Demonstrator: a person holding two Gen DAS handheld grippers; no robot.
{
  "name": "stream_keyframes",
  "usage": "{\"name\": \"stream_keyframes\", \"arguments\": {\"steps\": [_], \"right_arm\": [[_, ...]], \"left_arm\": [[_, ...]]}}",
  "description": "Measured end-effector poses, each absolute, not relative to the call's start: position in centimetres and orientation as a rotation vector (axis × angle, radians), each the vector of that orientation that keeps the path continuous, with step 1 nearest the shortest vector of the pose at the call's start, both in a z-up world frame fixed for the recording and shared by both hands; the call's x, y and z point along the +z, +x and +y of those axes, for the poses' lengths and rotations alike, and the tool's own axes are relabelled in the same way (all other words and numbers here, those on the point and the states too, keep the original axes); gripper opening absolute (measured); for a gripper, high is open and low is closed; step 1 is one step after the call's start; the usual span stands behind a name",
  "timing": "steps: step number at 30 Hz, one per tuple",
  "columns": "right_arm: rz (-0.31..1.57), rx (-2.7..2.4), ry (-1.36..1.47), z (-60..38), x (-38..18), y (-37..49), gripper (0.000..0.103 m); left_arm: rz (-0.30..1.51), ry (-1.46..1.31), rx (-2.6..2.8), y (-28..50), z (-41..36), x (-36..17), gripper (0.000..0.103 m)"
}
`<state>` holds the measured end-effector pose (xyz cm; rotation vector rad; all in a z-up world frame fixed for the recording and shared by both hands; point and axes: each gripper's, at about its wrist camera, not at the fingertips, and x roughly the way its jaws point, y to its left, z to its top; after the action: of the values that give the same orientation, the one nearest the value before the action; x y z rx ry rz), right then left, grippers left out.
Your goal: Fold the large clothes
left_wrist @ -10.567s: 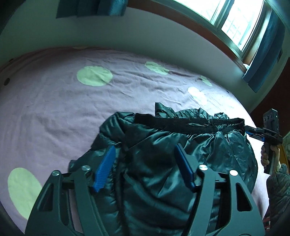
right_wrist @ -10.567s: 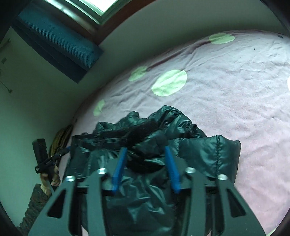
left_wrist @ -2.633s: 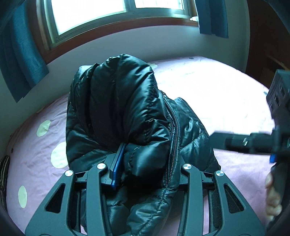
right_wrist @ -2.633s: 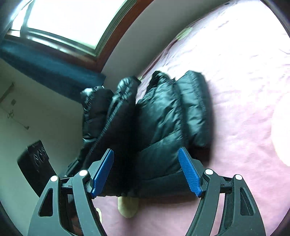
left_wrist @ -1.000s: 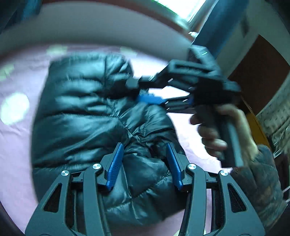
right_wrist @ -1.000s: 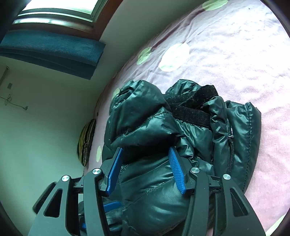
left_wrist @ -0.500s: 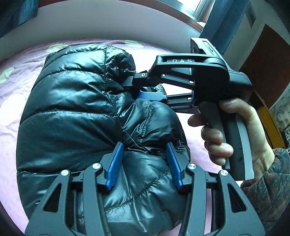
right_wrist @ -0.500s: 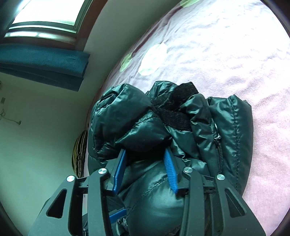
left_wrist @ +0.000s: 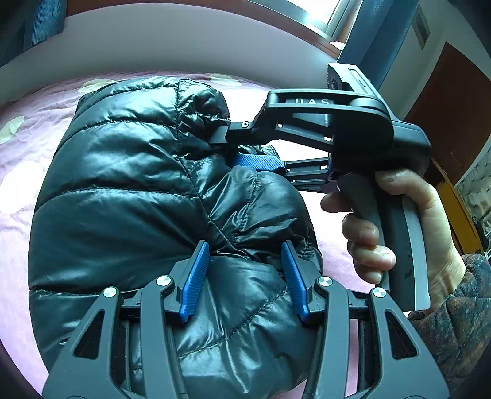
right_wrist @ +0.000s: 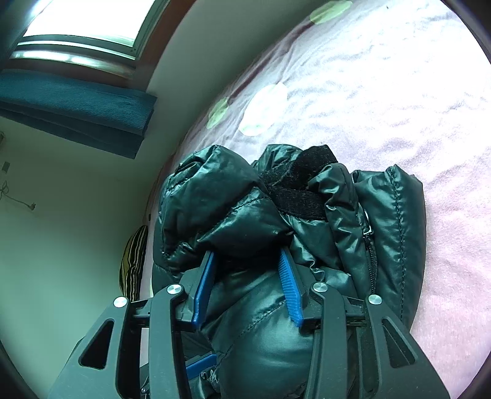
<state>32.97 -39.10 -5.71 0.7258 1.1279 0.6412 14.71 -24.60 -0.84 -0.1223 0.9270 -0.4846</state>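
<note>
The left gripper (left_wrist: 244, 261) is angled down onto the jacket (left_wrist: 129, 190), its half-open jaws pressed around a puffy fold. The right gripper (right_wrist: 247, 270) – held in a hand (left_wrist: 399, 233) – is pushed in from the side, jaws opening around another fold. The jacket is bunched on the bed (right_wrist: 383, 101); a curtain (right_wrist: 76, 110) is hung behind.

My count: one jacket, two grippers, one bed.

I see one jacket (left_wrist: 129, 184), two grippers, left (left_wrist: 244, 280) and right (right_wrist: 247, 285), one hand (left_wrist: 396, 227), one bedsheet (right_wrist: 383, 101), one curtain (right_wrist: 76, 110) and one window (right_wrist: 86, 27).
</note>
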Motion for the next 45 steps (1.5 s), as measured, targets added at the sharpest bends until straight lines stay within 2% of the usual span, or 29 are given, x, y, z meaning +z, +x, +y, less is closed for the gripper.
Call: {"name": "stream_keyframes", "arguments": {"steps": [5, 11, 17, 21, 26, 33, 38, 45], "right_arm": [[1.1, 0.624, 0.651, -38.5, -4.2, 32.2, 0.054], [1.051, 0.579, 0.447, -37.1, 0.2, 31.6, 0.055], [1.003, 0.663, 0.431, -35.5, 3.5, 33.2, 0.057], [1.081, 0.7, 0.436, -33.5, 2.2, 36.2, 0.059], [1.237, 0.628, 0.422, -32.2, -2.8, 39.4, 0.059], [1.234, 0.607, 0.422, -31.5, -5.3, 40.1, 0.058], [1.203, 0.619, 0.446, -32.1, -4.7, 39.7, 0.058], [1.073, 0.615, 0.377, -34.0, 0.7, 35.3, 0.064]], "left_arm": [[0.926, -0.12, -0.485, 14.7, -24.7, -0.9, 0.048], [0.922, -0.125, -0.486, 14.7, -24.6, -0.8, 0.048], [0.922, -0.121, -0.488, 14.7, -24.6, -0.8, 0.048], [0.924, -0.116, -0.492, 14.7, -24.8, -0.7, 0.048], [0.923, -0.105, -0.5, 15.1, -25.2, -0.8, 0.048], [0.923, -0.086, -0.485, 15.8, -26.0, -1.3, 0.047], [0.915, -0.079, -0.483, 15.3, -26.3, -1.0, 0.047], [0.93, -0.101, -0.491, 15.7, -25.9, -0.4, 0.047]]}}
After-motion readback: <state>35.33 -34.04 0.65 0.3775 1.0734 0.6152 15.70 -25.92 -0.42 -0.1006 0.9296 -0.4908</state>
